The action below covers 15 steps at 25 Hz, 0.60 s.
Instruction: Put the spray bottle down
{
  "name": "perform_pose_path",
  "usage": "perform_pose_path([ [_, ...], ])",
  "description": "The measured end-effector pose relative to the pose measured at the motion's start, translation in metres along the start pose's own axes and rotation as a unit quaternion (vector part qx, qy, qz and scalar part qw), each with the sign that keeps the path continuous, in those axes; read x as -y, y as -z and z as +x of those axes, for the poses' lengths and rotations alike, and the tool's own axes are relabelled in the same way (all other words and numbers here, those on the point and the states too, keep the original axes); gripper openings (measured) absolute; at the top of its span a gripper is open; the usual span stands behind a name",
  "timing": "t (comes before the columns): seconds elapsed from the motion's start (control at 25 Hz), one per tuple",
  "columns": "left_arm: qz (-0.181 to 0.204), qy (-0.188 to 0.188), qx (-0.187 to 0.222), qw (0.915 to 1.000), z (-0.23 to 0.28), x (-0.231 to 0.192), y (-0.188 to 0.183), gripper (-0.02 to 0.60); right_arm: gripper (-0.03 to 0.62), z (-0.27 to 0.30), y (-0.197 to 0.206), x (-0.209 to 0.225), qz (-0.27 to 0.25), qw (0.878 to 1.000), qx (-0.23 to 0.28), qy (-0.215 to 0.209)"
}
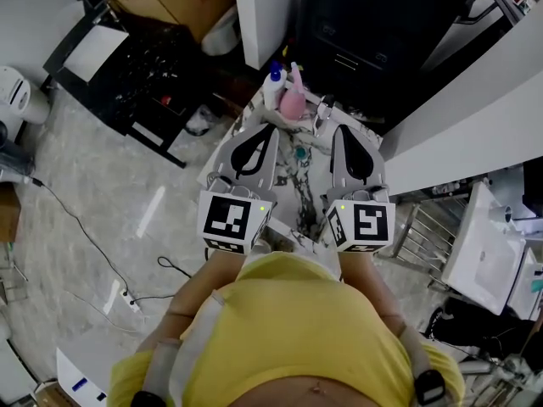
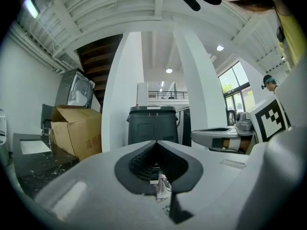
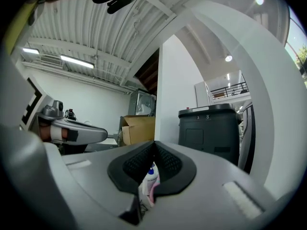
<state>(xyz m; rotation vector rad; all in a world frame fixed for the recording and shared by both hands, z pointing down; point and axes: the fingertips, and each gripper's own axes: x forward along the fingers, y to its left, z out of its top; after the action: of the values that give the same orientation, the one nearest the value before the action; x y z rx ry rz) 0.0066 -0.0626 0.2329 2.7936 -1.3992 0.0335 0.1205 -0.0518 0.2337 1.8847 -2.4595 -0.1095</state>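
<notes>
Logging one pink spray bottle [image 1: 292,102] standing upright on the marble table [image 1: 302,189], just beside one white blue-capped bottle [image 1: 273,87]. Holding two tongs, left gripper [image 1: 270,128] and right gripper [image 1: 337,131], near the bottles, jaws pressed together, gripping nothing. Losing much tabletop beneath both.

We see a cardboard box [image 1: 178,2] at the top, just beside a white pillar [image 1: 263,15], and a dark grey bin [image 1: 365,32] on the pillar's other side. A black cable [image 1: 85,227] trails across the pale floor [image 1: 102,185] to a power strip [image 1: 129,299].
</notes>
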Motion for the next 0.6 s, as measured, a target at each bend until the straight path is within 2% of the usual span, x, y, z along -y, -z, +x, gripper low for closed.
perform_pose_path([
  [0.6, 0.000, 0.007, -0.008, 0.9999, -0.008, 0.022, 0.004, 0.005, 0.000, -0.017, -0.001, -0.004, 0.007, 1.000, 0.002, -0.022],
])
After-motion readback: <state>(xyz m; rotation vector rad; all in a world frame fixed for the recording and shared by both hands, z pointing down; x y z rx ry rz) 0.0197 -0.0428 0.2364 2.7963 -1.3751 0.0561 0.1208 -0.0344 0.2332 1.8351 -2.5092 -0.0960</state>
